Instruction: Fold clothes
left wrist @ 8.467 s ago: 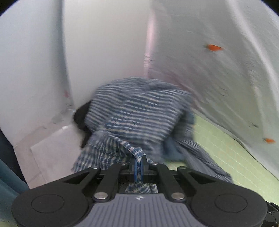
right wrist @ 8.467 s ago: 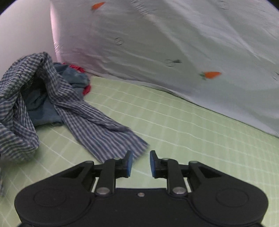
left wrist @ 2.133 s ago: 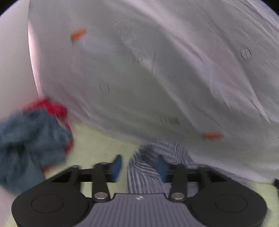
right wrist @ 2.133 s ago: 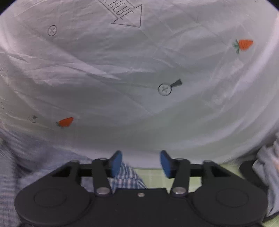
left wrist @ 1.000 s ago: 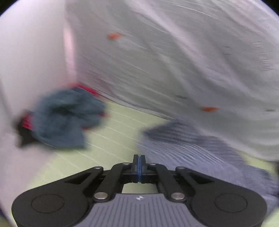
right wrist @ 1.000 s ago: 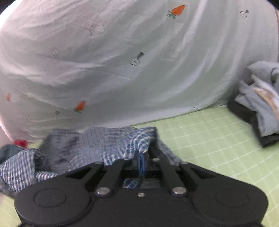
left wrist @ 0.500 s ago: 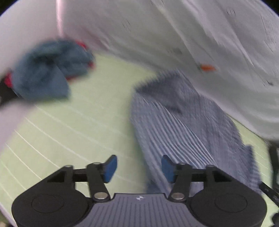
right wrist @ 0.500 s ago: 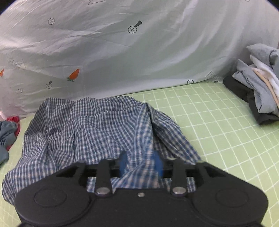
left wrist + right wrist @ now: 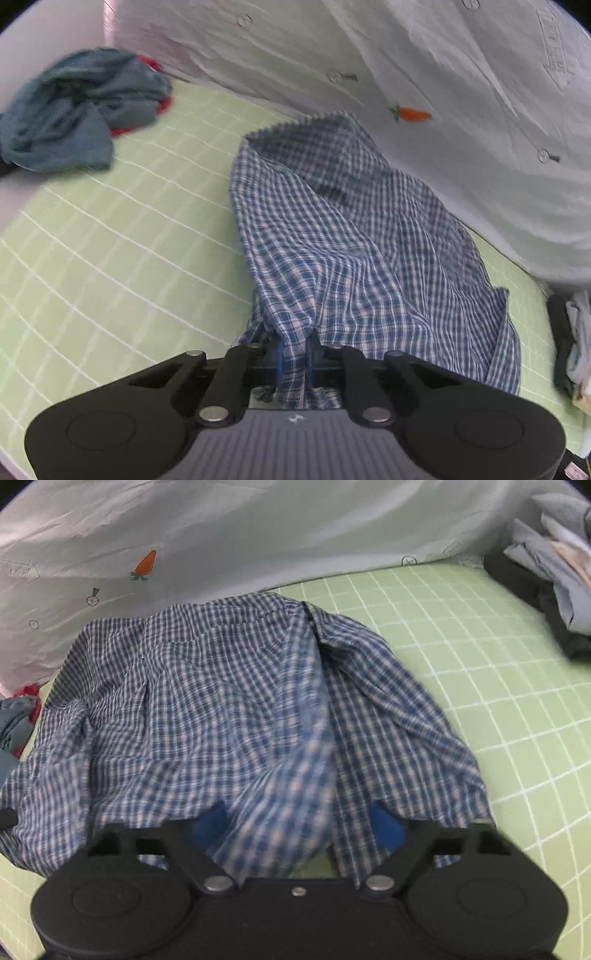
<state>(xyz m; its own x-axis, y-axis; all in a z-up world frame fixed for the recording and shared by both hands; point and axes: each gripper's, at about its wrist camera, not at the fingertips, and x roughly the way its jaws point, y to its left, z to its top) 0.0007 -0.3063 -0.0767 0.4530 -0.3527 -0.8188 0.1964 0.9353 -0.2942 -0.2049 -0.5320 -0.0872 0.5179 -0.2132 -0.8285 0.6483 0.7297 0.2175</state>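
Green matting [image 9: 122, 236] ruled with white grid lines covers the desk, and a wrinkled white sheet [image 9: 461, 110] printed with small carrots hangs along its far edge. On the mat, close in front of both claws, lies a blue-and-white checked shirt [image 9: 351, 240], rumpled and spread loosely, its far end reaching the foot of the sheet.

The left claw [image 9: 294, 360] has its blue pads drawn in narrow on a bunched edge of the shirt; its jaws have just been closing, and the cloth runs between them and hangs below. The right claw [image 9: 297, 825] stands wide, its jaws having just been opening; a fold of the shirt [image 9: 236, 709] lies loose between the blue pads, which do not press on it.

Far off on the left view's left side sits a heap of blue-grey cloth [image 9: 70, 114] with a red piece [image 9: 155, 107] under it. At the right view's far right lies a pile of grey and dark clothes [image 9: 554, 565], well apart from the shirt.
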